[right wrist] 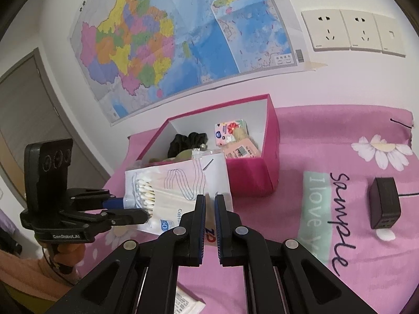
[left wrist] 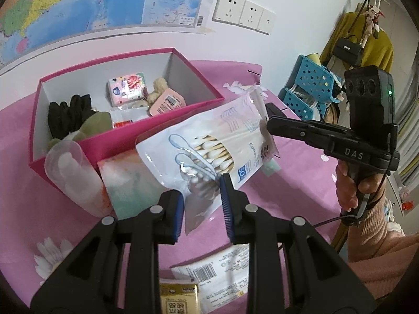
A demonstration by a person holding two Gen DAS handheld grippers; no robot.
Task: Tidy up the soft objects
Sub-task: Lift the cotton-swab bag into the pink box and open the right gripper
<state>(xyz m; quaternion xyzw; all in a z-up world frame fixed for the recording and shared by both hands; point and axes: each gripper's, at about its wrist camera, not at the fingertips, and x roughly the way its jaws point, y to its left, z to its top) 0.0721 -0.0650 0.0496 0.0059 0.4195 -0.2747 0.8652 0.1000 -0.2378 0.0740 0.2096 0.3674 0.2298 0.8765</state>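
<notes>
Cotton-swab bag lifted clear of cloth, pinched both ends: left gripper on swab end, right gripper pressed shut on flat top edge. Long axis between them. Pink box near, at 11 o'clock in left view.

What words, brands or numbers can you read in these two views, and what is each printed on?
"DAS": right tool body.
"GenRobot.AI": left tool base.
"I love", "sample": pink cloth.
"Cotton", "50": cotton swab bag, partly hidden.
Map text, barcode pack print, yellow pack characters: too small or blurred.
</notes>
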